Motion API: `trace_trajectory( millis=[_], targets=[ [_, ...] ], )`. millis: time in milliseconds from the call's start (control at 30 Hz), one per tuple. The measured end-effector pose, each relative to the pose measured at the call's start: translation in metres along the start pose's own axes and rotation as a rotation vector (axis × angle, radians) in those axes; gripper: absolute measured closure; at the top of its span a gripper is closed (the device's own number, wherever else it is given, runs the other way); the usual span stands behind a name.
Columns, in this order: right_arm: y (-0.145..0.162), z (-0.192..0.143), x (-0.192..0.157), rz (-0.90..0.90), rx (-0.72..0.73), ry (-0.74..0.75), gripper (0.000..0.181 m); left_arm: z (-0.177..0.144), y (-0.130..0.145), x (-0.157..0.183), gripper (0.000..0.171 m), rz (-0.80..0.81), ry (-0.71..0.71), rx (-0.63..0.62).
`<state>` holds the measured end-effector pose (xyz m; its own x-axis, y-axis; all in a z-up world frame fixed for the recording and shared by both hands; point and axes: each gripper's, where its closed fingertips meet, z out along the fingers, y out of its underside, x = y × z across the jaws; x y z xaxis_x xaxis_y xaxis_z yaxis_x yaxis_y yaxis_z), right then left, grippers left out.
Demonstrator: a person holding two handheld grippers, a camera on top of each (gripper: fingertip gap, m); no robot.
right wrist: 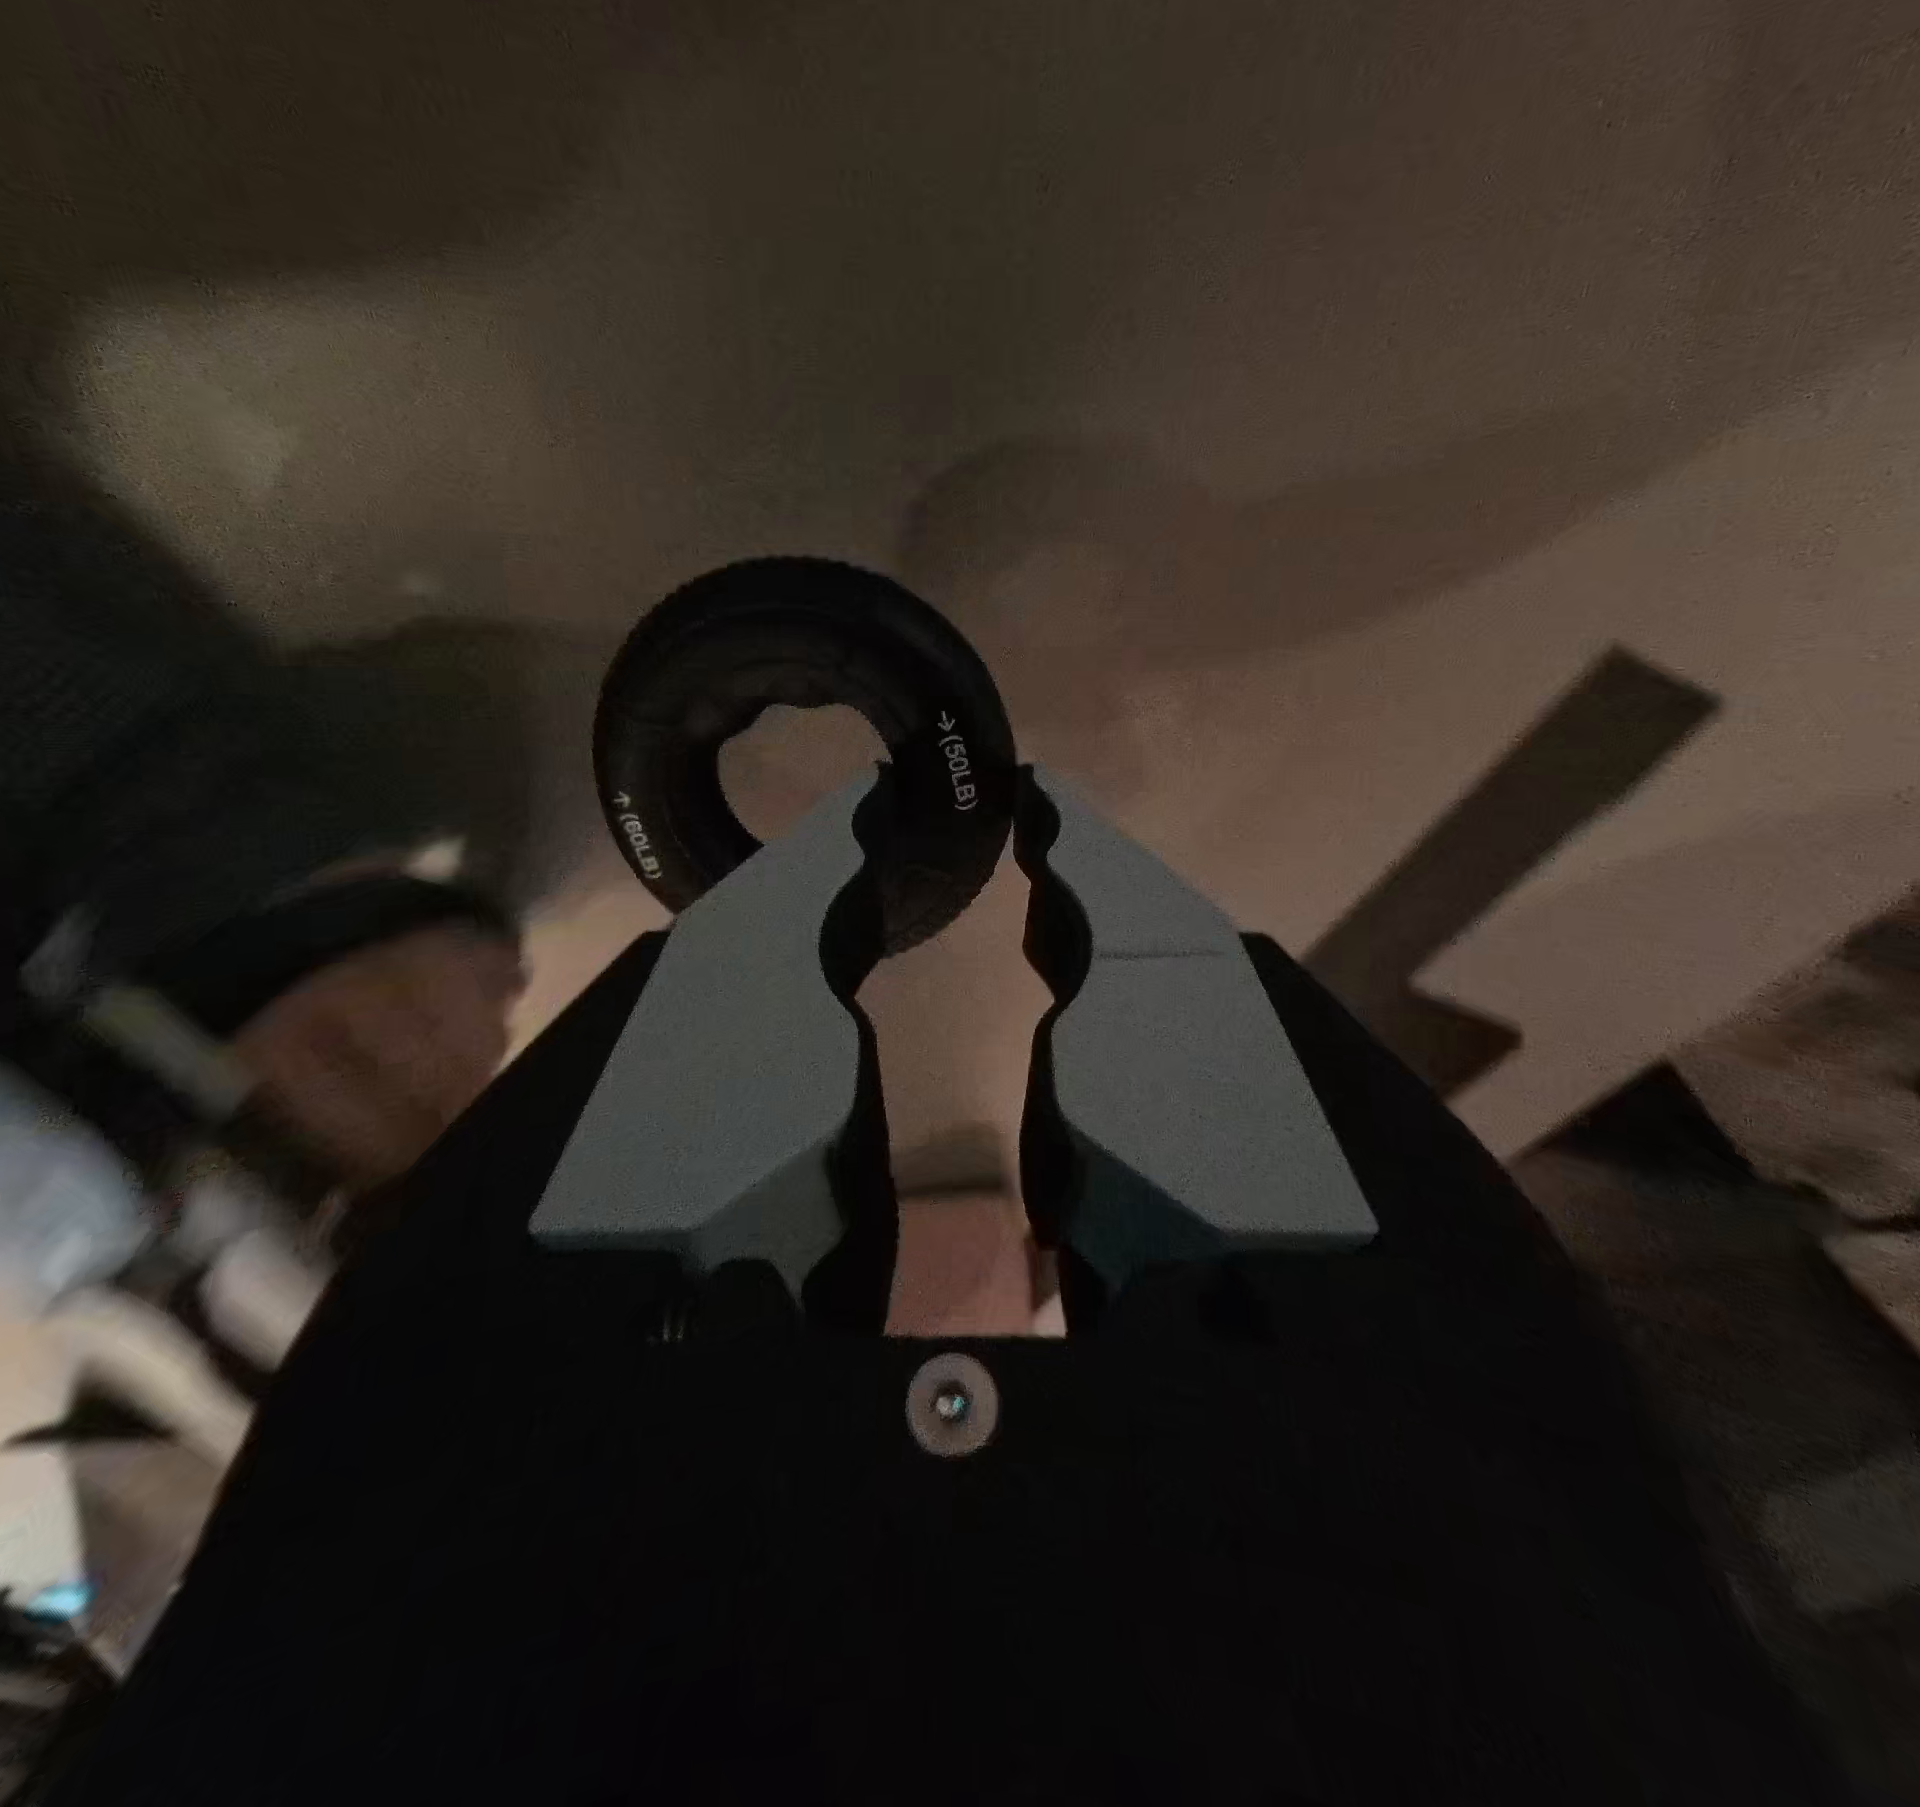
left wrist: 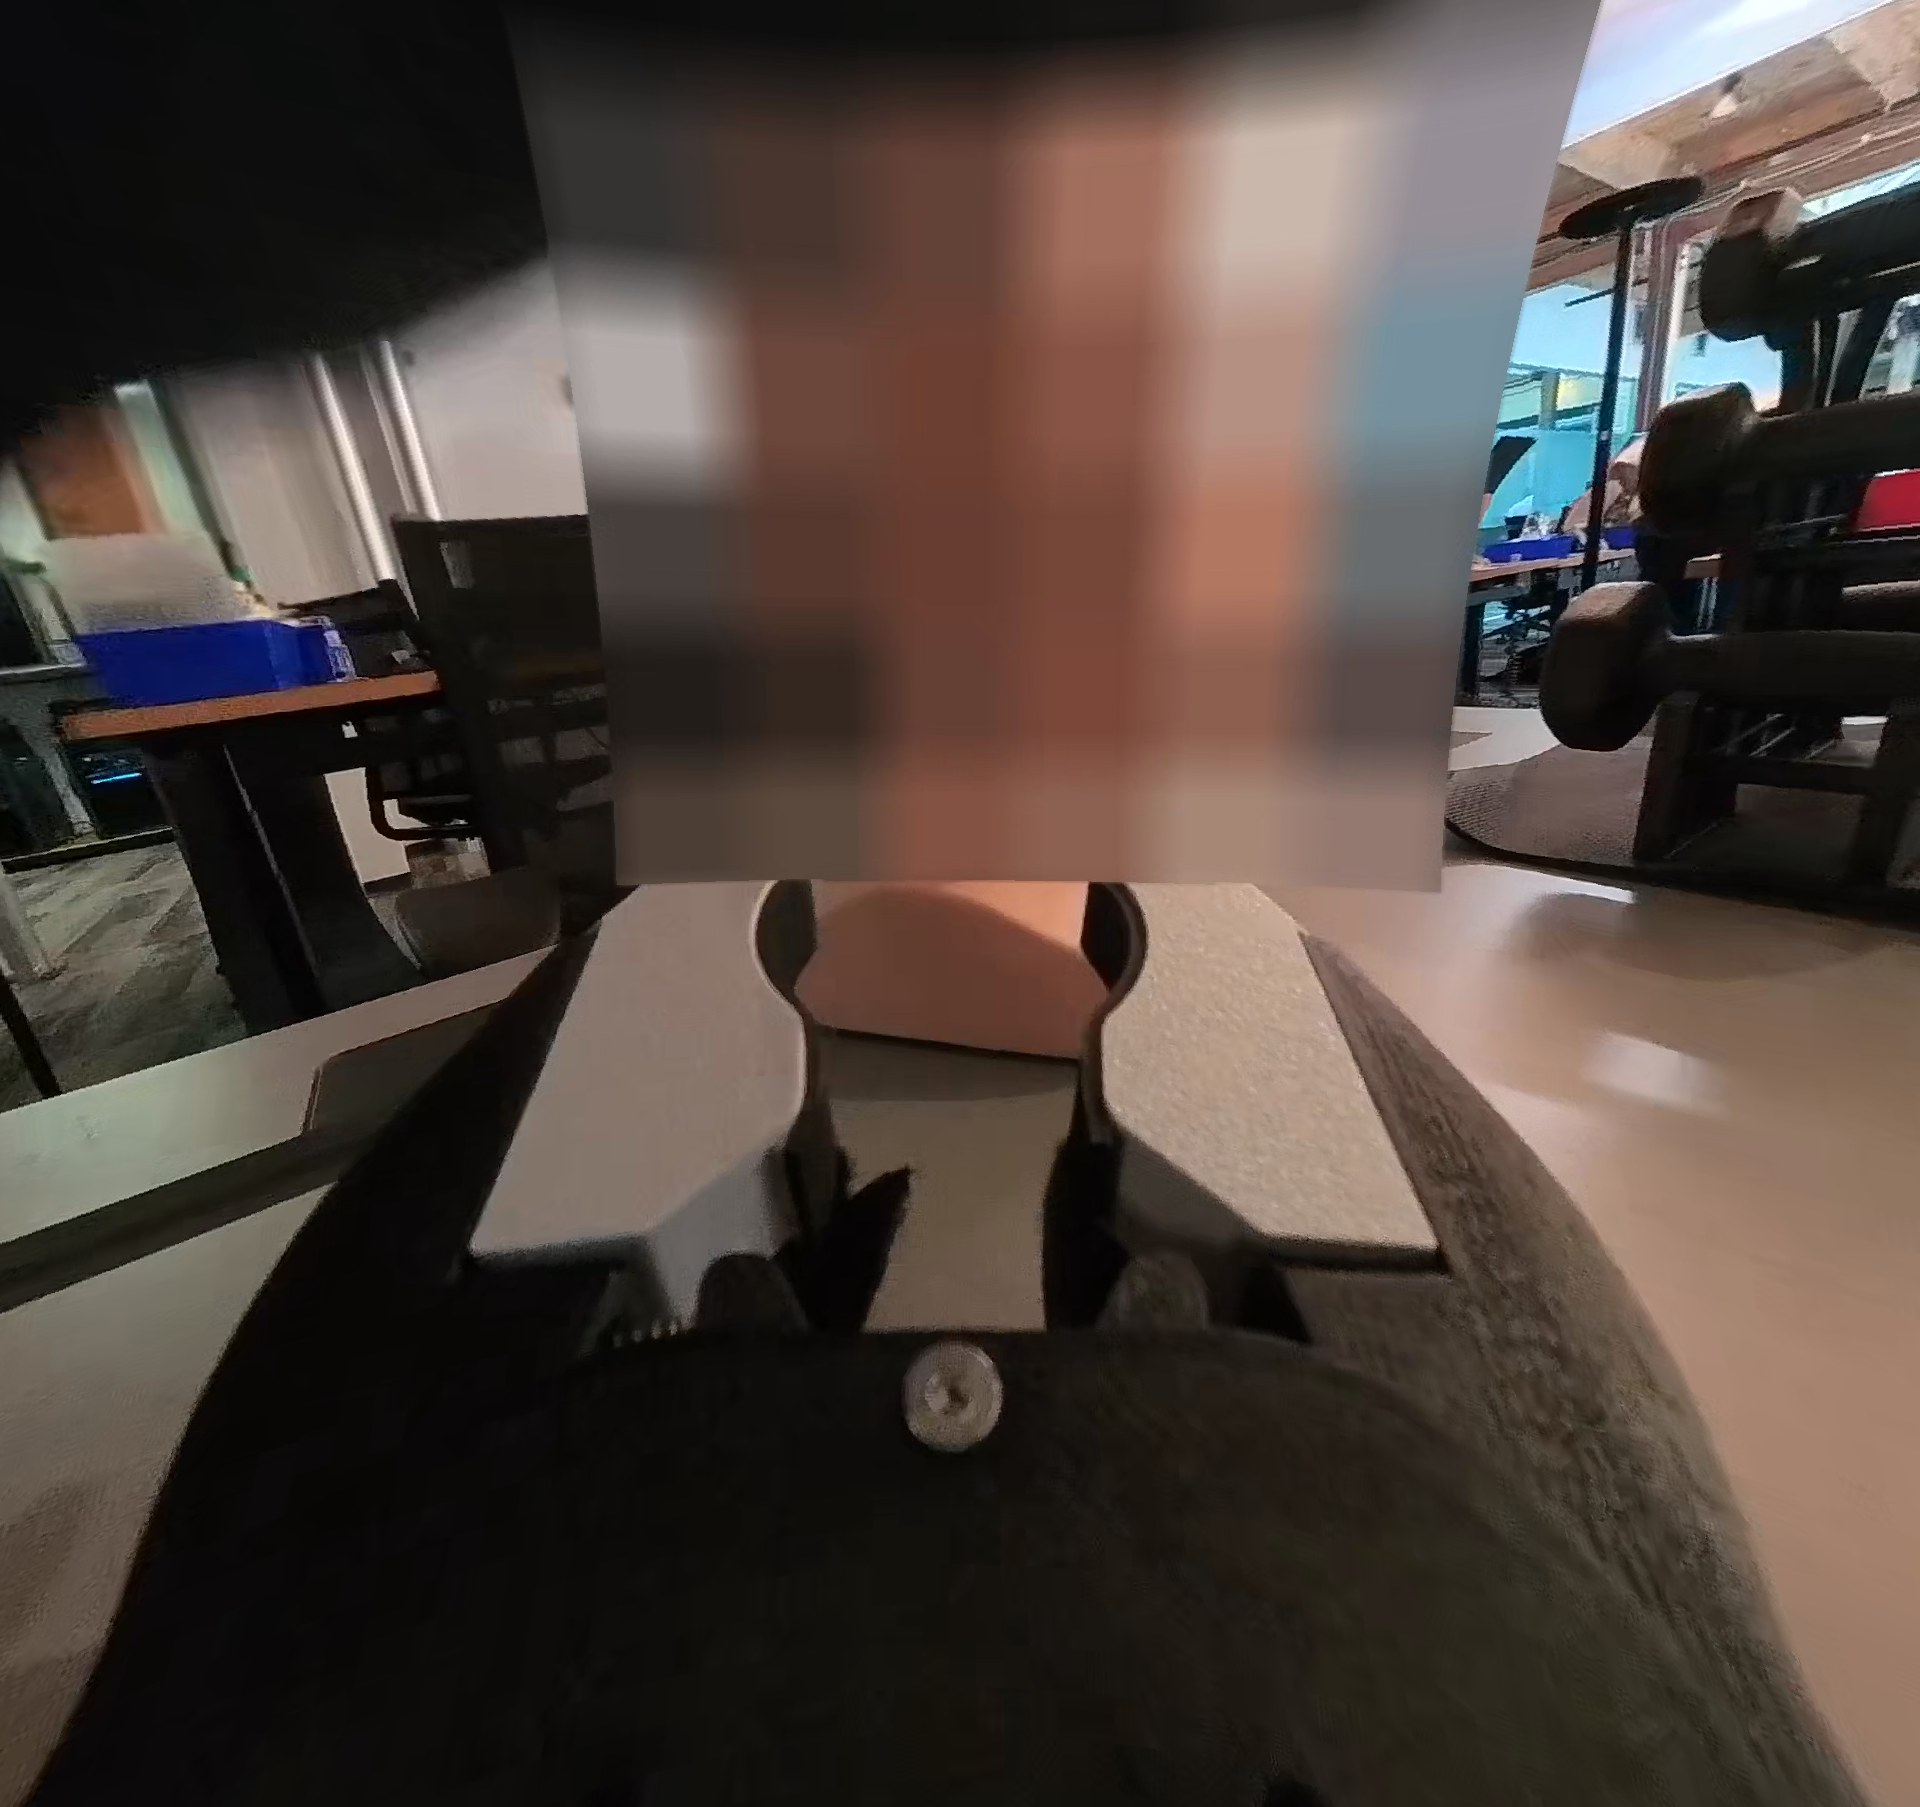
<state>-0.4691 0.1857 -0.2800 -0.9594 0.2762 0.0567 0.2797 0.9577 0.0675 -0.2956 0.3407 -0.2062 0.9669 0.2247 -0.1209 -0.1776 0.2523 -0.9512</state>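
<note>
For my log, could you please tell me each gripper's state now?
Left gripper: open, holding nothing visible.
Right gripper: closed on a black ring.

A: How is the left wrist view lit?
B: Unevenly. Daylight enters from bright windows (left wrist: 1621, 427) at right, leaving glare on the pale table (left wrist: 1610, 1134); the upper left is black. Edges bend, fisheye-style.

A: And the right wrist view?
B: Dim and brownish. Only the black ring (right wrist: 805, 739) is sharp; the background is smeared by motion blur.
</note>
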Motion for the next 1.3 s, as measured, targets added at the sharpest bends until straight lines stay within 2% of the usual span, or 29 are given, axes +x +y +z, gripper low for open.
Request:
trace_trajectory(
  millis=[100,233,300,367,467,600,867,1067,1300],
  targets=[
    [0.054,-0.097,-0.018,0.107,0.037,-0.043,0.161,0.0,0.001,0.003,0.125,-0.008,0.009,-0.006],
    [0.171,-0.225,-0.014,0.357,0.008,0.103,0.161,0.0,0.0,0.006,0.124,-0.024,0.014,-0.006],
    [0.229,-0.268,-0.014,0.504,-0.017,0.17,0.161,0.0,0.0,0.008,0.125,-0.024,0.019,-0.004],
    [0.279,-0.293,-0.016,0.638,-0.054,0.211,0.161,0.0,0.001,0.008,0.124,-0.018,0.018,-0.01],
    [0.334,-0.302,-0.018,0.774,-0.127,0.223,0.161,0.0,0.001,0.006,0.124,-0.026,0.013,-0.008],
    [0.367,-0.301,-0.016,0.863,-0.141,0.213,0.16,-0.001,0.002,0.002,0.124,-0.052,0.003,-0.013],
    [0.385,-0.296,-0.002,0.999,-0.03,0.155,0.16,-0.001,0.004,-0.002,0.124,-0.076,-0.005,-0.017],
    [0.394,-0.3,-0.005,1.04,-0.025,0.149,0.16,-0.002,0.004,-0.003,0.124,-0.082,-0.007,-0.018],
    [0.397,-0.288,-0.01,1.088,-0.008,0.123,0.159,-0.001,0.004,-0.003,0.124,-0.083,-0.009,-0.018]
  ],
)
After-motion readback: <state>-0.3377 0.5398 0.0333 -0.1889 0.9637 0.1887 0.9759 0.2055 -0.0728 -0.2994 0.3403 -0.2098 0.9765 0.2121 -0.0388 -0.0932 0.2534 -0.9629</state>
